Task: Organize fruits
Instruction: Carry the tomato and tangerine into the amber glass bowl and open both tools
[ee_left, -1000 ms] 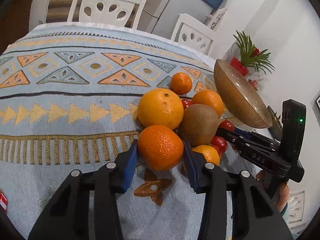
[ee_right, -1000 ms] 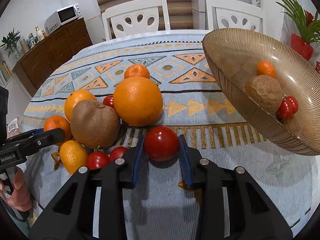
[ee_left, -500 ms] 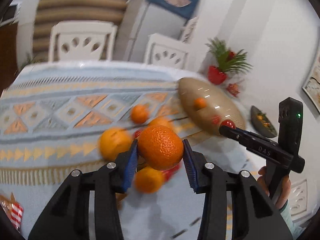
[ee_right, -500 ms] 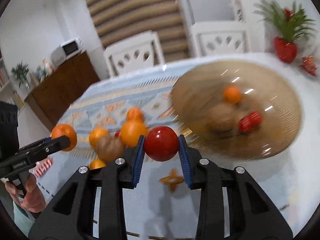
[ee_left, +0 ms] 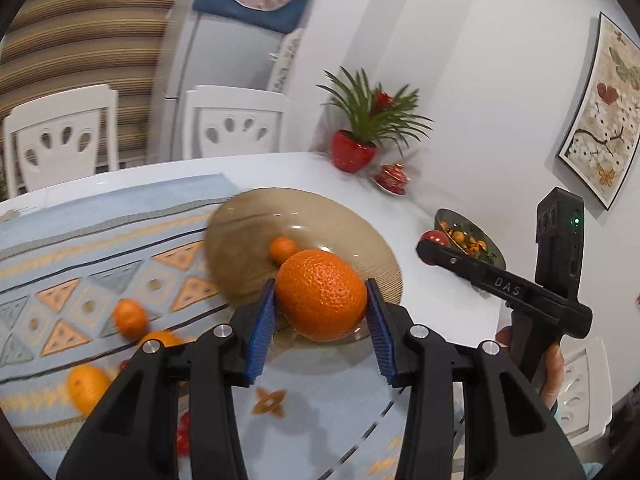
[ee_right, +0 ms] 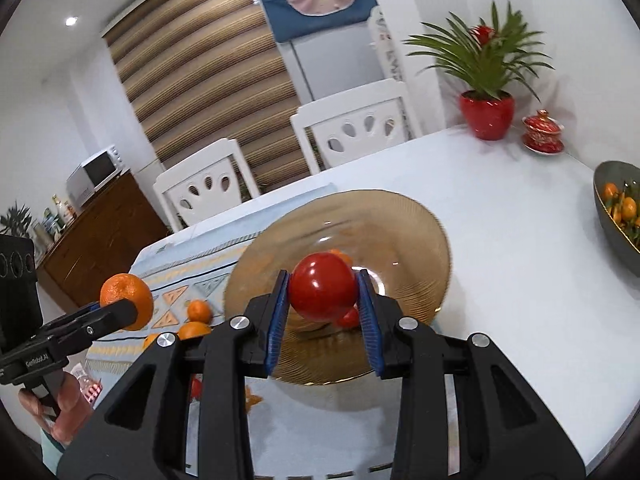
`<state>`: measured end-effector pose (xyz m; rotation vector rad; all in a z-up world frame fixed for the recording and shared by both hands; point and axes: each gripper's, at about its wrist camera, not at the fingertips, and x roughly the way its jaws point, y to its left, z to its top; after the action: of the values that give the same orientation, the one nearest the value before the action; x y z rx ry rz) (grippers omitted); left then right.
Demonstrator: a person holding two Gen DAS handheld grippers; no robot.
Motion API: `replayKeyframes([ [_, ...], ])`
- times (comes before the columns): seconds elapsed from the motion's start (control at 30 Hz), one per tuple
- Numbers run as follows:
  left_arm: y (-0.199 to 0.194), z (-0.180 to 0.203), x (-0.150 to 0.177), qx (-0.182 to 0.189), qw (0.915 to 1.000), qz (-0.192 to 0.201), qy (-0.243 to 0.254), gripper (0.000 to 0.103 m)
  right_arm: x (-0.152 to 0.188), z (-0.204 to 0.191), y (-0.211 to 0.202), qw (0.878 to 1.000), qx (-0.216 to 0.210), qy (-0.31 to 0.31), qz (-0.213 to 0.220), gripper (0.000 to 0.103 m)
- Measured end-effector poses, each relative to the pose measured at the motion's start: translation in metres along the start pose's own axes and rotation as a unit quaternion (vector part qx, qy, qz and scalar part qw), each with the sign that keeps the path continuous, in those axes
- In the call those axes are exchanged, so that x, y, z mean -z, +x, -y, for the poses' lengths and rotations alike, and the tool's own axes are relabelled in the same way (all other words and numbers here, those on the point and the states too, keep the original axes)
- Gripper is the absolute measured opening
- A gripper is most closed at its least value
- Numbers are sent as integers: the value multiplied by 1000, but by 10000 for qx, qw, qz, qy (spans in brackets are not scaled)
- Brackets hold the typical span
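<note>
Orange [ee_left: 321, 294] pinched in left tool [ee_left: 320, 320], tomato [ee_right: 322, 286] in right tool [ee_right: 323, 312] marked "DAS", w/ both over bowl [ee_right: 420, 220].

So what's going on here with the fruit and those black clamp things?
A person is sorting fruit with a handheld gripper in each hand. The left gripper is clamped on an orange, the right gripper on a tomato, both held above the amber glass bowl, which already has some fruit in it. More oranges wait on the patterned cloth.

Dimpled mandarin [ee_left: 321, 294] and glossy red tomato [ee_right: 322, 285] aloft over ribbed amber glass bowl [ee_right: 416, 236] of fruit.
</note>
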<state>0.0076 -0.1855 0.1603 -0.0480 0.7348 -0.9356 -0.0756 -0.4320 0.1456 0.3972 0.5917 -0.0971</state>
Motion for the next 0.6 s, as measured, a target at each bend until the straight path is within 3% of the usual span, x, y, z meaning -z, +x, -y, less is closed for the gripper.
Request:
replayKeyframes([
  [0.33, 84, 12, 8, 39, 9984, -560, 6, 42, 9, 31, 38, 9982, 162, 170, -550, 34],
  [0.6, 120, 6, 19, 3, 9963, -855, -30, 42, 17, 33, 54, 9968, 204, 69, -770, 35],
])
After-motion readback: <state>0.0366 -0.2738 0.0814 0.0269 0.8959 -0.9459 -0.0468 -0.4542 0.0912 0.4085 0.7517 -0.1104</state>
